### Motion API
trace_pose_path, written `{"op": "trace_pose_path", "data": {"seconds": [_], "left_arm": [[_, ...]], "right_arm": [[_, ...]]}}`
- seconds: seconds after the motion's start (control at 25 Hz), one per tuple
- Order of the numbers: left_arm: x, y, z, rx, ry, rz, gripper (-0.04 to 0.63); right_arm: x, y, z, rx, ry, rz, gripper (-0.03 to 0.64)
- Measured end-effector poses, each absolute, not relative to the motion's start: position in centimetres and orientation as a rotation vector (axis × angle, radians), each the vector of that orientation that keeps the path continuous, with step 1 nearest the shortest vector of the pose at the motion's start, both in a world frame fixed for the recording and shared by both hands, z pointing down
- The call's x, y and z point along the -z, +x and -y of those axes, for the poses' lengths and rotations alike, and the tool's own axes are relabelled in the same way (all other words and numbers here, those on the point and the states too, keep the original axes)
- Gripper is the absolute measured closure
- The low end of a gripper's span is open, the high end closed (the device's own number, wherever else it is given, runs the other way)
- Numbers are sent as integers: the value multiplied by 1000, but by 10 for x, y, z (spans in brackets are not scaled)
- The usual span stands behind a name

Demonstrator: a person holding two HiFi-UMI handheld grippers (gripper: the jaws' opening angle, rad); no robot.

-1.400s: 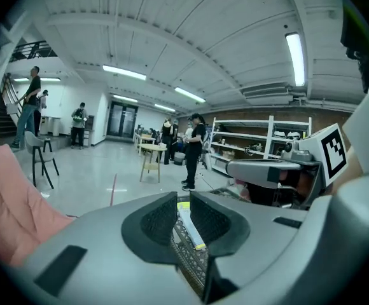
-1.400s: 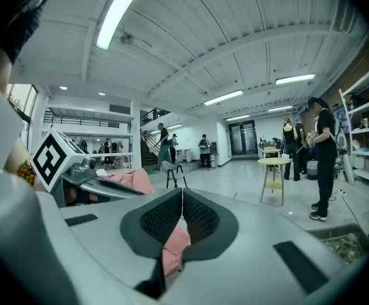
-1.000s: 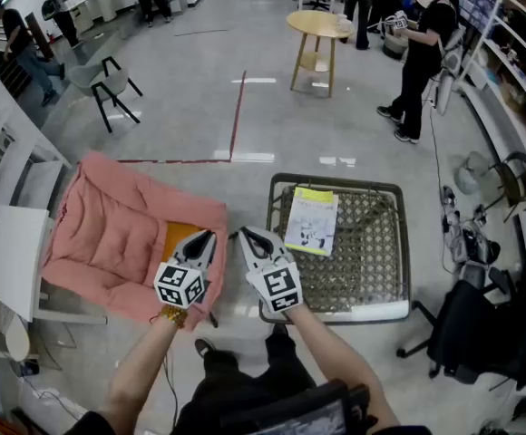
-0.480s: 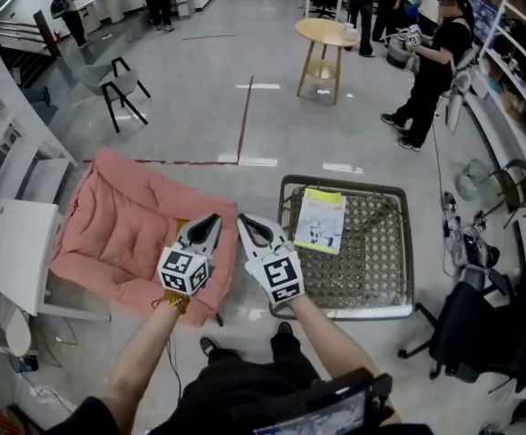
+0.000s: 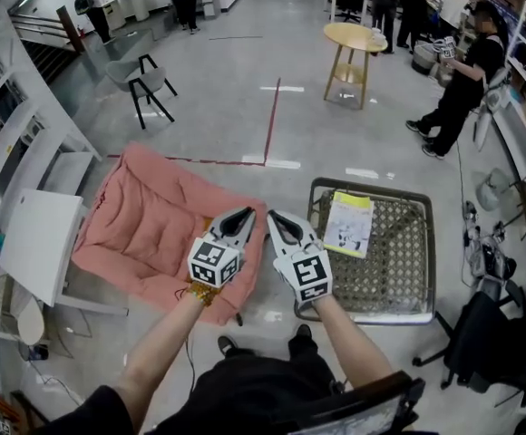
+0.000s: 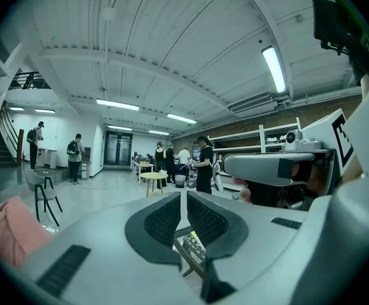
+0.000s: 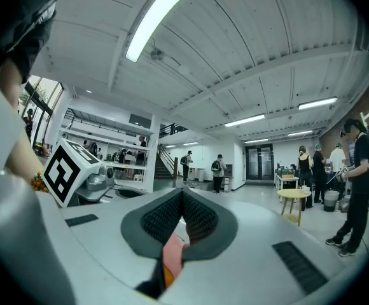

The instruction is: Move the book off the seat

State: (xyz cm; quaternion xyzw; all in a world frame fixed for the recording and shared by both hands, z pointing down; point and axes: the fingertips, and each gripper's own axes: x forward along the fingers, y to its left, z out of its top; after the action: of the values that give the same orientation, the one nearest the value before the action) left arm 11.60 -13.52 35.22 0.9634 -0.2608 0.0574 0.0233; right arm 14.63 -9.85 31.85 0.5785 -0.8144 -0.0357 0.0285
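Observation:
A white book [image 5: 348, 225] with a yellow-green top edge lies flat on the far left part of a wire-mesh seat [image 5: 399, 270] at the right. A pink cushioned seat [image 5: 145, 229] sits on the floor at the left. My left gripper [image 5: 247, 213] and right gripper [image 5: 274, 216] hang side by side over the gap between the two seats, pointing away from me, both shut and empty. Neither touches the book. In the left gripper view the left gripper [image 6: 184, 194] has its pads together. The right gripper [image 7: 182, 192] shows the pink cushion [image 7: 172, 256] below its pads.
A round wooden table [image 5: 355, 36] and a grey chair [image 5: 136, 75] stand farther off. A person in black [image 5: 467, 80] stands at the far right. White shelving [image 5: 32, 243] lines the left, and a black office chair [image 5: 490, 352] sits at the right. Red tape [image 5: 267, 120] marks the floor.
Both grippers have lifted a little, still side by side and shut. The head view has swung, so the scene slid to the right. The book lies where it was.

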Motion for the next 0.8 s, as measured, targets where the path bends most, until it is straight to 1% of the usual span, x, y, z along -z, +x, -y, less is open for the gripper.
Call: {"op": "trace_pose_path", "data": {"seconds": [0.8], "left_arm": [[-355,112,126,-186,2997,753,557]], "right_arm": [[-327,145,92,47,1809,2479,604]]}}
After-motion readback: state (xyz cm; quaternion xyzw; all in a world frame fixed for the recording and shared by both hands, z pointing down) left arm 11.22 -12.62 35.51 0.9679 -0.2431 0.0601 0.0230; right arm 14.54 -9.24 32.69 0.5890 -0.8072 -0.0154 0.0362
